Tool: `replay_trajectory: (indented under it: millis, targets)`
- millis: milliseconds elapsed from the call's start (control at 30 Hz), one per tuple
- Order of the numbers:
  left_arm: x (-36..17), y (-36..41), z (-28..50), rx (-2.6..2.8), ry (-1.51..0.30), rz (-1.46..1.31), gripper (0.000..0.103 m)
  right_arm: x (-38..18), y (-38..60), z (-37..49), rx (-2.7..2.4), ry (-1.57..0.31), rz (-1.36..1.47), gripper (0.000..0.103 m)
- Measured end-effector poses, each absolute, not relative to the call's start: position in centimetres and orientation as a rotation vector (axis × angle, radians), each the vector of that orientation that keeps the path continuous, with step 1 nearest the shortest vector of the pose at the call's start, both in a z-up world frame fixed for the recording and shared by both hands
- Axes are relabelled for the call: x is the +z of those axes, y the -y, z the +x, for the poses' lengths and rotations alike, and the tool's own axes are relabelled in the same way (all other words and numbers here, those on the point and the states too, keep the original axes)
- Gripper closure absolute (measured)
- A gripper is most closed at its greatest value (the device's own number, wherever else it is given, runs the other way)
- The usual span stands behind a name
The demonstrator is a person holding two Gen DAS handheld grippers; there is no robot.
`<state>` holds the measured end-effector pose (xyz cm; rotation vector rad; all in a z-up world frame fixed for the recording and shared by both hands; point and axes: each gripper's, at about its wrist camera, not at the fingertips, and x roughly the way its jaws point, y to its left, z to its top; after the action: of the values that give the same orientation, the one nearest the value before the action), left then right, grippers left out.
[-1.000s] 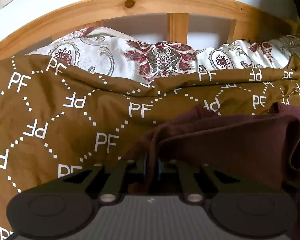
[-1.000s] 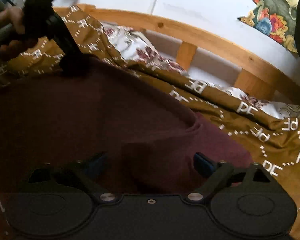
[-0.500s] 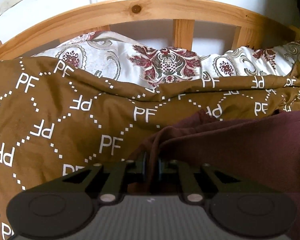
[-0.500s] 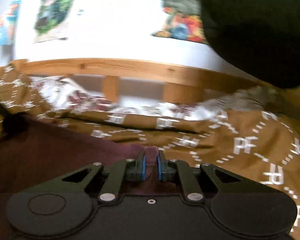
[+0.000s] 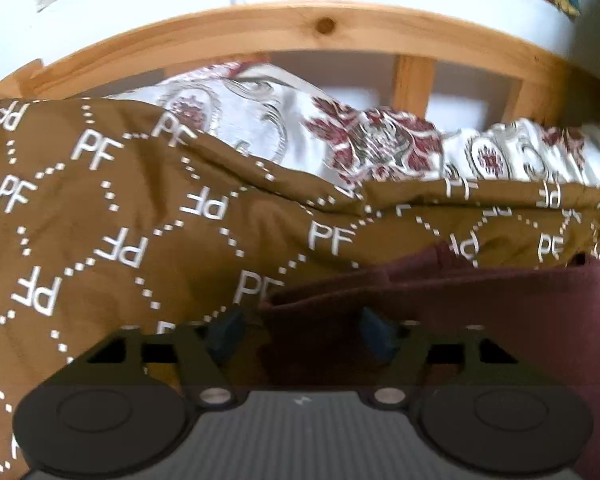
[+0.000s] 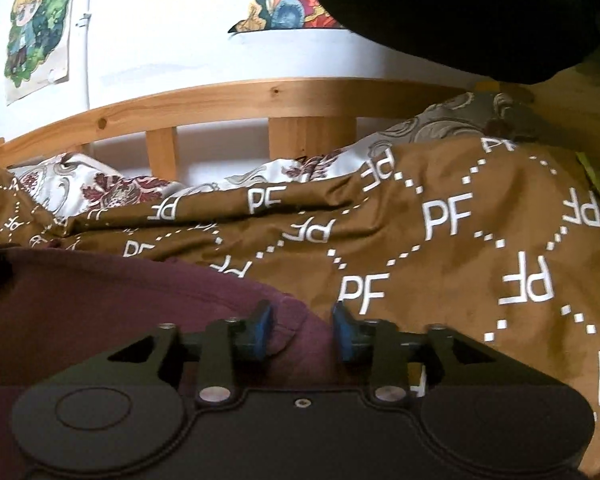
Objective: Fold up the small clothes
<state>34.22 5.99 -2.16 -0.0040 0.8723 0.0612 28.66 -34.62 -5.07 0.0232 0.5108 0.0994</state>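
A dark maroon garment (image 5: 480, 312) lies flat on the brown bedspread (image 5: 120, 220). My left gripper (image 5: 299, 332) hovers over the garment's left folded edge. Its jaws are opening, the blue pads (image 5: 224, 332) stand wide apart, and cloth lies between them untouched. In the right wrist view the maroon garment (image 6: 100, 300) fills the lower left. My right gripper (image 6: 302, 332) sits over its right corner. These jaws are opening too, and the rounded cloth corner rests loose between the blue pads (image 6: 260, 330).
The brown bedspread (image 6: 460, 260) has a white "PF" pattern and is rumpled toward the back. A floral sheet (image 5: 380, 148) lies behind it, before the wooden bed rail (image 5: 300, 28). A dark bulky shape (image 6: 460, 8) hangs at the upper right. Posters (image 6: 36, 32) are on the white wall.
Both grippers were shut on the maroon cloth half a second ago and have let go, their pads now apart. The garment has dropped flat onto the bedspread.
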Motion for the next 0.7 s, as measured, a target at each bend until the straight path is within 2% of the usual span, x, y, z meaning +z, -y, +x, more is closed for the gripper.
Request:
replay_trajectory:
  millis: [67, 100, 133, 200, 333, 500, 700]
  targets:
    - [-1.7, -6.6, 33.4, 0.078, -0.841, -0.015, 0.003, -4.7, 34.7, 28.5, 0.109, -0.501, 0.045, 0.027]
    - [-1.5, -7.0, 33.1, 0.085, -0.828, -0.02, 0.001, -4.5, 34.7, 28.3, 0.123, -0.498, 0.061, 0.018]
    - [-1.4, -7.3, 32.6, 0.09, -0.817, -0.027, 0.001, -4.4, 34.5, 28.1, 0.148, -0.503, 0.074, 0.001]
    - [-1.6, -7.9, 31.8, 0.093, -0.827, -0.036, 0.001, -4.4, 33.9, 27.4, 0.195, -0.51, 0.072, 0.001]
    - [-2.4, -8.3, 29.7, 0.103, -0.853, -0.031, 0.001, -5.4, 31.7, 26.5, 0.185, -0.562, -0.107, 0.001]
    - [-2.9, -8.0, 26.4, 0.083, -0.844, -0.03, 0.001, -5.9, 31.6, 25.8, 0.038, -0.536, -0.272, 0.001]
    - [-2.8, -7.2, 22.8, 0.068, -0.825, -0.022, 0.001, -5.3, 34.8, 25.7, -0.039, -0.584, -0.13, 0.001]
